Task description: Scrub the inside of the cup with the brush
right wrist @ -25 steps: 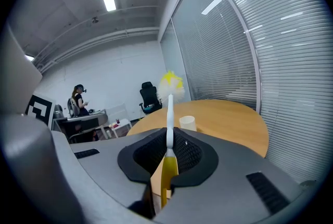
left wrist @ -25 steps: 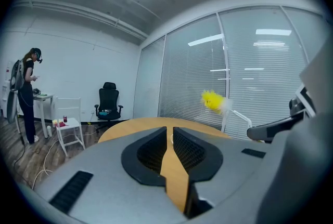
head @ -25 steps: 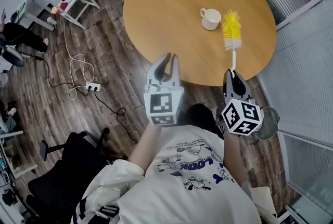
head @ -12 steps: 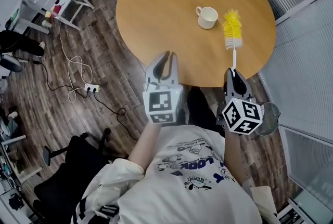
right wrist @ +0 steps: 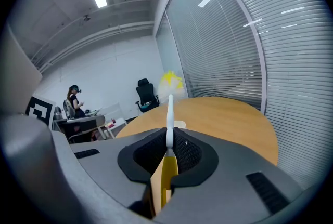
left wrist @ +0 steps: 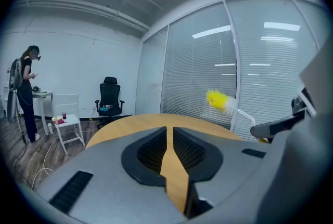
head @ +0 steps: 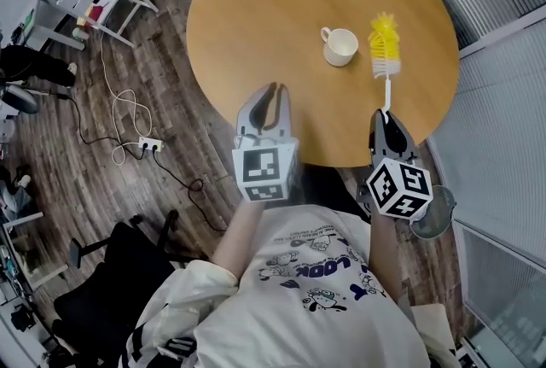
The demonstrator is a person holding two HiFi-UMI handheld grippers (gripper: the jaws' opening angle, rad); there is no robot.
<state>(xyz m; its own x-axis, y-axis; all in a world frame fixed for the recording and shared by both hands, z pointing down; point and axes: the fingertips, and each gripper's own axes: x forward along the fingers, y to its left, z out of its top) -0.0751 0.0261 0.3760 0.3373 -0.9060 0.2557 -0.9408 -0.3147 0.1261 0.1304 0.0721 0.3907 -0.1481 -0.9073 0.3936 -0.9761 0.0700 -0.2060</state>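
A white cup (head: 341, 46) stands upright on the round wooden table (head: 256, 8), towards its right side. My right gripper (head: 382, 117) is shut on the yellow handle of the brush (head: 384, 42). Its white stem reaches out over the table and its yellow bristles hang just right of the cup, apart from it. In the right gripper view the brush (right wrist: 169, 108) runs straight out from my right gripper (right wrist: 169, 137), with the cup (right wrist: 179, 124) small behind the stem. My left gripper (head: 275, 91) is at the table's near edge, shut and empty. The left gripper view shows my left gripper (left wrist: 167, 129) and the brush (left wrist: 217, 99) at the right.
A power strip with cables (head: 141, 143) lies on the wooden floor at the left. A black chair (head: 111, 272) stands near my left side. A glass wall with blinds (head: 503, 102) runs close along the table's right. A person (left wrist: 26, 93) stands far off by a desk.
Both grippers have moved forward towards the table. The brush head has come up level with the cup, on its right. The cup has not moved.
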